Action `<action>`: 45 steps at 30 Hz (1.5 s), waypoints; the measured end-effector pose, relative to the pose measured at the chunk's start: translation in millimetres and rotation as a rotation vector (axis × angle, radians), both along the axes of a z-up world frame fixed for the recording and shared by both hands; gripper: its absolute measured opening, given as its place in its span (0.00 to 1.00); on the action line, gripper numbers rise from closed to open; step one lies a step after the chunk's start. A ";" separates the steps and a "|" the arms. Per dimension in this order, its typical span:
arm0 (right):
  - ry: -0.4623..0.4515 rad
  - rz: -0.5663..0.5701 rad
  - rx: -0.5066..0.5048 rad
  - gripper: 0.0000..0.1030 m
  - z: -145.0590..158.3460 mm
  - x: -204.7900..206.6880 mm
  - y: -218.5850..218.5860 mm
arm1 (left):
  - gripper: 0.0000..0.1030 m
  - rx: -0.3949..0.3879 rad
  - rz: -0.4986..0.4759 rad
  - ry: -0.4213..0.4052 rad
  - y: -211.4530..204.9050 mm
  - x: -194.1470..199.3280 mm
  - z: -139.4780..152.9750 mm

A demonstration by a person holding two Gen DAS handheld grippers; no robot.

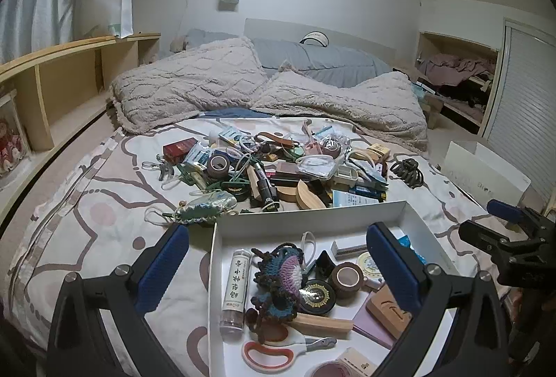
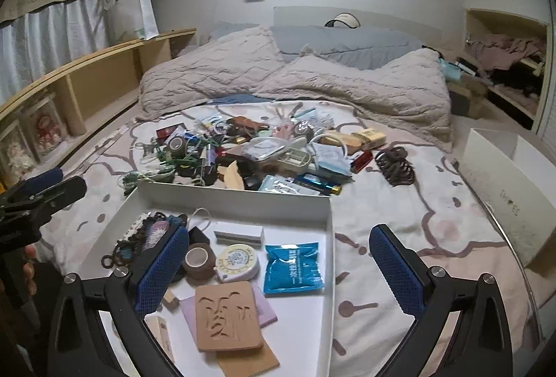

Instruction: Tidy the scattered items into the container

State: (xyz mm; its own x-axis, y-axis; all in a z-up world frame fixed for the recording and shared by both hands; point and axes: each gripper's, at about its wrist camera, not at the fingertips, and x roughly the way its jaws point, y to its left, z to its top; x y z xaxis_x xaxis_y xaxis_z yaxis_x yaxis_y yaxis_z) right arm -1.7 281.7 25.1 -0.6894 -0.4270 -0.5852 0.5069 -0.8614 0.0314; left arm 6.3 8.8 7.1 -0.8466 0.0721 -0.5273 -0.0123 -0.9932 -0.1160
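Observation:
A white shallow box (image 1: 312,215) (image 2: 239,194) lies on the bed near me, holding a crochet piece (image 1: 281,276), a clear tube (image 1: 236,290), tape roll (image 2: 198,260), blue packet (image 2: 292,267) and a carved wooden tile (image 2: 226,316). Beyond its far wall a heap of scattered small items (image 1: 278,165) (image 2: 250,147) covers the bedsheet. My left gripper (image 1: 278,267) hangs open over the box with nothing between its fingers. My right gripper (image 2: 278,267) is open too, above the box's right rim, empty. Each gripper shows at the edge of the other view.
A black hair claw (image 1: 406,170) and dark hair ties (image 2: 396,166) lie right of the heap. A white box lid (image 2: 504,189) rests at the bed's right edge. Rumpled blankets (image 1: 264,91) lie behind the heap. Wooden shelves (image 1: 69,74) run along the left.

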 end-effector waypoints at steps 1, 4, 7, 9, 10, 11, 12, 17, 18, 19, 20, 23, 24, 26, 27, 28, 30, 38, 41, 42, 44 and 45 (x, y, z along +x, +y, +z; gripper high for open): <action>-0.001 -0.001 -0.003 1.00 0.3 0.9 0.9 | 1.00 -0.003 -0.002 0.000 0.0 0.1 0.1; 0.002 -0.007 0.002 1.00 -0.4 3.7 2.3 | 1.00 -0.007 -0.019 0.001 1.7 3.2 0.6; -0.008 -0.009 -0.005 1.00 -1.2 4.9 3.8 | 1.00 -0.021 -0.024 0.005 5.1 8.2 1.4; -0.010 -0.009 -0.007 1.00 -0.8 5.9 4.1 | 1.00 -0.029 -0.022 0.008 6.7 10.9 1.8; -0.008 -0.009 -0.005 1.00 -0.7 6.2 4.2 | 1.00 -0.031 -0.021 0.009 7.1 12.0 2.0; -0.006 -0.010 -0.005 1.00 -0.6 6.8 4.5 | 1.00 -0.032 -0.019 0.009 7.4 13.0 1.9; -0.004 -0.010 -0.005 1.00 -0.3 7.6 4.9 | 1.00 -0.033 -0.017 0.008 7.5 13.8 1.8; 0.007 -0.014 0.003 1.00 0.7 11.3 6.0 | 1.00 -0.037 -0.013 0.002 7.8 16.4 0.9; 0.008 -0.014 0.004 1.00 0.9 12.1 5.9 | 1.00 -0.039 -0.012 0.001 8.1 16.8 0.8; 0.009 -0.014 0.005 1.00 0.9 12.8 6.0 | 1.00 -0.042 -0.010 0.000 8.5 16.9 0.6; 0.009 -0.014 0.006 1.00 0.9 13.2 5.9 | 1.00 -0.045 -0.008 -0.001 8.9 17.3 0.4; 0.011 -0.015 0.010 1.00 0.9 14.0 6.0 | 1.00 -0.055 -0.007 -0.005 10.0 17.7 -0.6; 0.010 -0.016 0.011 1.00 0.9 14.4 6.3 | 1.00 -0.058 -0.007 -0.006 10.3 18.2 -0.9; 0.010 -0.016 0.009 1.00 1.1 14.8 7.1 | 1.00 -0.061 -0.009 -0.008 10.4 19.5 -1.7; 0.010 -0.014 0.009 1.00 1.0 14.9 7.3 | 1.00 -0.062 -0.010 -0.009 10.6 20.0 -2.0; 0.009 -0.013 0.009 1.00 1.1 15.1 7.4 | 1.00 -0.063 -0.010 -0.011 10.9 20.3 -2.1; 0.009 -0.014 0.009 1.00 1.2 15.2 7.4 | 1.00 -0.065 -0.009 -0.013 11.2 21.0 -2.5; 0.010 -0.015 0.010 1.00 1.1 15.5 7.2 | 1.00 -0.074 -0.012 -0.018 12.1 20.9 -3.7; 0.011 -0.014 0.008 1.00 1.6 16.9 7.9 | 1.00 -0.072 -0.011 -0.019 12.2 20.8 -3.7; 0.011 -0.012 0.008 1.00 1.6 17.3 7.7 | 1.00 -0.072 -0.009 -0.021 11.6 20.9 -4.6; 0.011 -0.011 0.010 1.00 1.6 17.9 7.0 | 1.00 -0.075 -0.006 -0.023 10.8 21.2 -6.3; 0.011 -0.010 0.012 1.00 1.6 18.1 6.5 | 1.00 -0.076 -0.006 -0.025 10.6 21.4 -7.2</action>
State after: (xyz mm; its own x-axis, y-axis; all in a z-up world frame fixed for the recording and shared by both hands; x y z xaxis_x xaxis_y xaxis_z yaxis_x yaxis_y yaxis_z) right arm 16.3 288.2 26.7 -0.7000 -0.4133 -0.5824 0.4989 -0.8665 0.0154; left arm 27.7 19.4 0.0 -0.8329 0.0354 -0.5524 -0.0159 -0.9991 -0.0402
